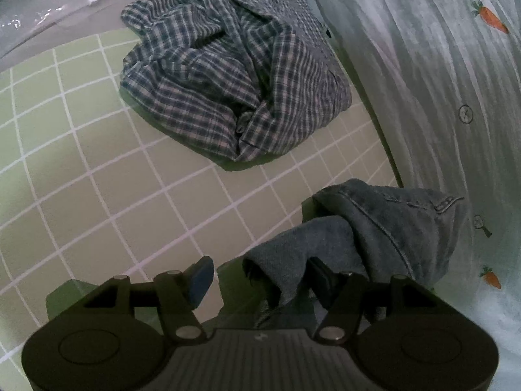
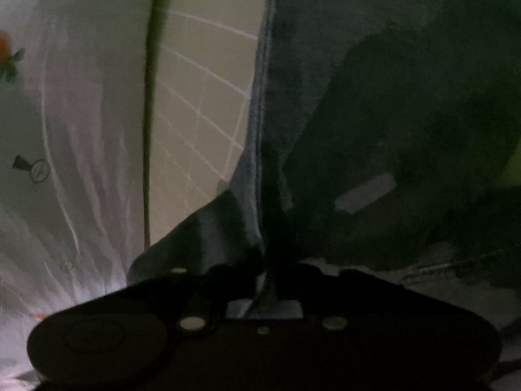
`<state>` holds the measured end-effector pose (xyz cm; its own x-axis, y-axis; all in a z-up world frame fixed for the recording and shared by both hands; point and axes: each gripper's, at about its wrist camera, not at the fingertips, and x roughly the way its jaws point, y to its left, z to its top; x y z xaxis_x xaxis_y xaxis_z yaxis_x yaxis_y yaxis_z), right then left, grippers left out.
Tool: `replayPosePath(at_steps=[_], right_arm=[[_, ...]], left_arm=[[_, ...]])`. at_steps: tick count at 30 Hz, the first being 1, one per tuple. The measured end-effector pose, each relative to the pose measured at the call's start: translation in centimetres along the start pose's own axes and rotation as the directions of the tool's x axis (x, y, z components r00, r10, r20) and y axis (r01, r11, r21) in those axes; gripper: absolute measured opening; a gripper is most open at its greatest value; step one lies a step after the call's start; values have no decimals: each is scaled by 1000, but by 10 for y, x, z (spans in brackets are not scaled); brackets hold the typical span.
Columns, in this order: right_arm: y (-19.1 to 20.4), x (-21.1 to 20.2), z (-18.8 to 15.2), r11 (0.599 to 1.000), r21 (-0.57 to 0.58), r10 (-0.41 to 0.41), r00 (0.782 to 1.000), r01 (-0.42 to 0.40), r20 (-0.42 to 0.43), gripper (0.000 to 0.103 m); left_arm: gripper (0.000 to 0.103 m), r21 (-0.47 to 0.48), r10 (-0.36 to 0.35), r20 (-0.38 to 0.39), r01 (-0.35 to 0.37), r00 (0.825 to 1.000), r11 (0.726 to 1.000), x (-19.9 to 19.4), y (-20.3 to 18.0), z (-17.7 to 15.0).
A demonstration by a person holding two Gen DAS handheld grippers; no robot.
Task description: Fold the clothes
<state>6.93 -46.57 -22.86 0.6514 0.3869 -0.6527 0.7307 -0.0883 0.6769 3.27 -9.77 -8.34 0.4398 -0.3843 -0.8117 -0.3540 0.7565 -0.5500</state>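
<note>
Folding's barely started, I'd say. The denim garment [image 1: 390, 224] sits bunched at the near right edge of the green grid mat [image 1: 97, 163], nothing squared up yet, and the plaid shirt [image 1: 228, 75] is a crumpled heap at the far side, untouched. The mat lies on a carrot-print bedsheet [image 1: 439, 81].

The left gripper [image 1: 260, 277] tilts steeply down over the denim's near corner, jaws released with a flap of cloth between them but not pinched. The right gripper [image 2: 267, 280] is angled down too, jaws clenched on a denim seam edge [image 2: 260, 130] that runs up from them. That view's dark and blurry.
</note>
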Motion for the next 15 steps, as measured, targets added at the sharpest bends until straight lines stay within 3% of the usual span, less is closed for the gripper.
replayPosePath(at_steps=[3,5,6,7,9,13,15], right_arm=[[11,-5,-7,997,-47,59,998,-58,25,4],[25,-14,-11,990,-78,120,992,-117,38,4],[37,-22,-11,980,-96,177,983,-172,41,4],[50,-30,-12,967,-113,234,971,-228,42,4],[80,-49,-11,927,-165,351,935,-338,56,3],[126,-93,-4,813,-314,558,810,-490,182,3],[120,-101,8,815,-298,573,770,-497,283,3]], left_arm=[[64,0,1,1,-1,1000,1000,0,1,-1],[52,13,-27,1,27,1000,1000,1,-1,-2],[33,20,-41,1,41,999,999,1,-1,-3],[30,29,-52,3,52,999,998,1,-3,-3],[27,76,-34,21,32,999,997,-1,-11,-5],[24,156,-74,40,67,996,985,-10,-27,-9],[24,235,-77,43,65,996,970,-16,-36,-13]])
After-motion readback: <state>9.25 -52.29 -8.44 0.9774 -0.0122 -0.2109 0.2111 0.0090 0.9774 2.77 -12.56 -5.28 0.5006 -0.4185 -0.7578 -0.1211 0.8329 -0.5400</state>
